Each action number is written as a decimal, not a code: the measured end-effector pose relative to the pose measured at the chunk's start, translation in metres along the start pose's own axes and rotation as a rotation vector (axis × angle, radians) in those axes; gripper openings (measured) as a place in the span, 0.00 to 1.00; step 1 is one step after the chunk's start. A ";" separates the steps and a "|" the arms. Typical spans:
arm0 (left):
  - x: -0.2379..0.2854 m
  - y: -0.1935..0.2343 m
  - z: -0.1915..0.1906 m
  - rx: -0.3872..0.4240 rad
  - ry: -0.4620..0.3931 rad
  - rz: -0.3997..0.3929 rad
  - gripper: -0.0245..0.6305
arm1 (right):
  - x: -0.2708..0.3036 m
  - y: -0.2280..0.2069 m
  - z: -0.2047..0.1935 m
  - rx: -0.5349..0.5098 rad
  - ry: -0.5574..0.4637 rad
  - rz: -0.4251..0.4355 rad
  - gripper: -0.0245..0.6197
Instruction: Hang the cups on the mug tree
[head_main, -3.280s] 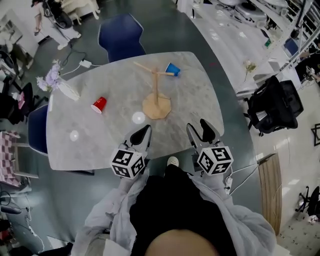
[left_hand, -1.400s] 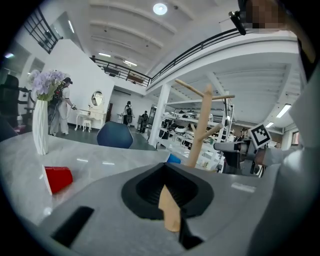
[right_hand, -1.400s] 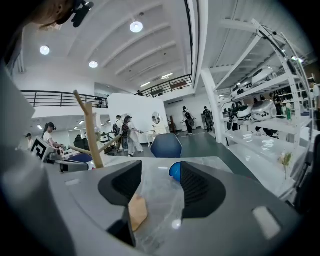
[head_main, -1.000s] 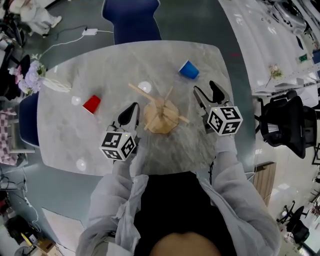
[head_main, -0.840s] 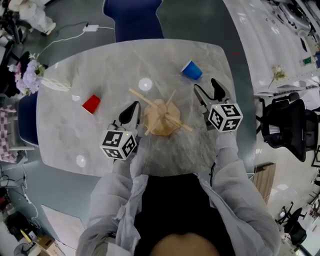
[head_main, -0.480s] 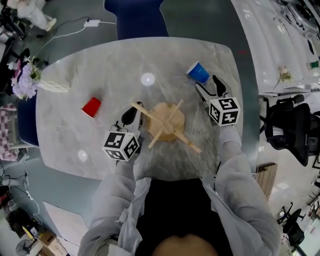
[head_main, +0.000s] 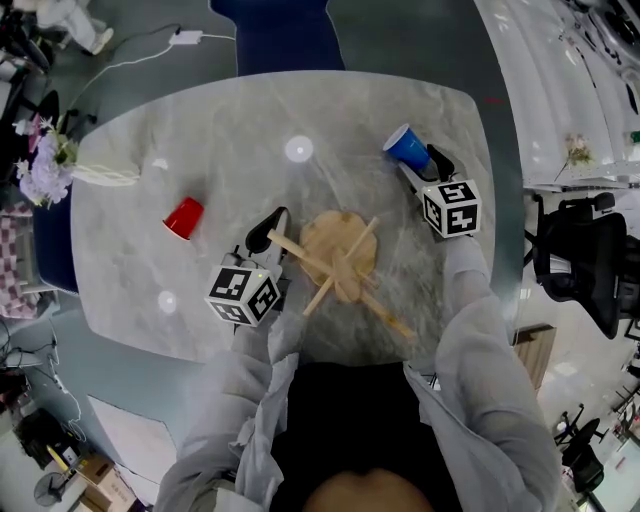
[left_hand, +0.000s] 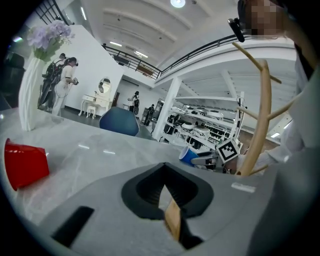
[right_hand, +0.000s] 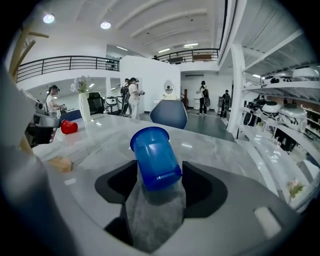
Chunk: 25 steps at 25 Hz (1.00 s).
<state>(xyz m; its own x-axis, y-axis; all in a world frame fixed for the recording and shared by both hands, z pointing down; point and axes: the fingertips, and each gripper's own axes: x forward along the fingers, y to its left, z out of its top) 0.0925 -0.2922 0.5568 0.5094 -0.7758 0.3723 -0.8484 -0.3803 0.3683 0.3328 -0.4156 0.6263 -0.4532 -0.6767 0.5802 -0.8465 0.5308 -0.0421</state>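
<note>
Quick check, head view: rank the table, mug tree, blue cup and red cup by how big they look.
1. table
2. mug tree
3. blue cup and red cup: they look about alike, so I won't rank one over the other.

Grey marble table, blue chair behind — dark floor.

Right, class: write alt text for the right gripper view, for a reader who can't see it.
A blue cup lies on its side on a grey marble table, its near end between the right gripper's open jaws, which have just been closing without pressing it. A red cup and the mug tree sit at the left.
</note>
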 end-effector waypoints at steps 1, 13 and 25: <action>0.000 0.000 0.000 0.000 0.002 0.000 0.04 | 0.001 0.001 -0.001 -0.008 0.008 0.007 0.49; -0.006 -0.009 0.005 0.018 -0.011 -0.004 0.04 | -0.030 0.021 0.025 -0.090 -0.049 0.017 0.46; -0.050 -0.036 0.022 0.061 -0.060 0.002 0.04 | -0.113 0.060 0.060 -0.082 -0.167 0.030 0.45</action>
<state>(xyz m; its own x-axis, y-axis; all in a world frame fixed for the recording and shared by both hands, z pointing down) 0.0944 -0.2511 0.5060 0.4996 -0.8049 0.3202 -0.8575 -0.4071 0.3146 0.3161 -0.3377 0.5093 -0.5238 -0.7313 0.4368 -0.8091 0.5875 0.0133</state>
